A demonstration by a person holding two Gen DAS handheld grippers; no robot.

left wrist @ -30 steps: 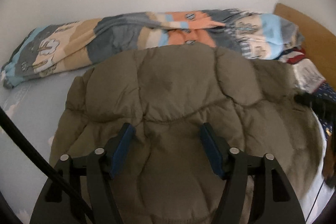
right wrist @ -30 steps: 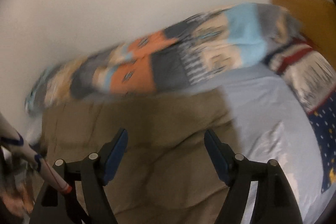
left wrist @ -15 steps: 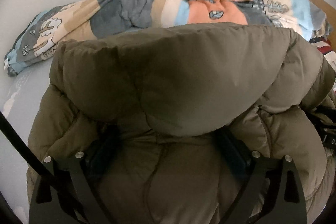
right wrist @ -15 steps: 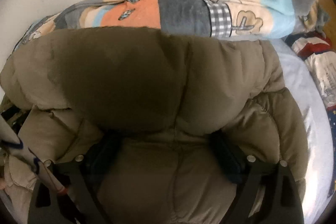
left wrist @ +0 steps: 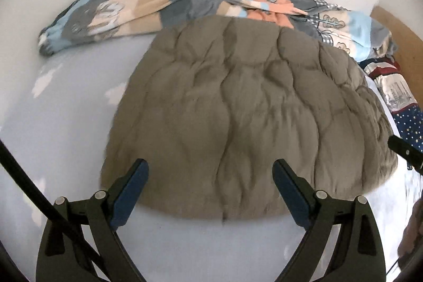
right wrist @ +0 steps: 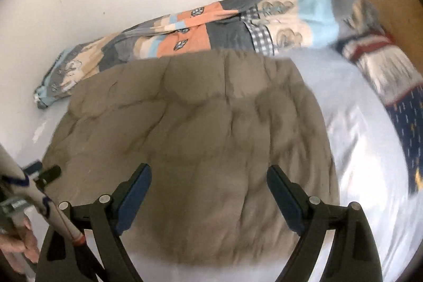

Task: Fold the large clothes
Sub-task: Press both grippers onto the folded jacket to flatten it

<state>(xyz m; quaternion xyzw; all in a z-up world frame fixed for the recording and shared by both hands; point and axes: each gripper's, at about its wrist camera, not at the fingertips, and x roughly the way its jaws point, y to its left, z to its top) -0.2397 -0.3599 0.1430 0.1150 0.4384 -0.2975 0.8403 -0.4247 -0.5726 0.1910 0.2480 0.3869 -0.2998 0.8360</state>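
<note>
both claws, left claw (left wrist: pixel 210 177) and right claw (right wrist: pixel 208 183), stand wide and empty just before the jacket's near hem. the puffy olive jacket (left wrist: pixel 246 107) lies folded on the bed (left wrist: pixel 66 102), bare sheet around it, patchwork blanket (left wrist: pixel 164 5) beyond.

The left hand-held gripper (left wrist: pixel 210 173) is matte black plastic, with two angular fingers carrying dark blue flat pads (left wrist: pixel 129 193) and round silver screws at the pivots. A thin black cable (left wrist: pixel 29 189) runs beside it. The right hand-held gripper (right wrist: pixel 208 179) is built alike, and a white cord with blue marks and a red-banded end (right wrist: pixel 53 213) lies beside it.
</note>
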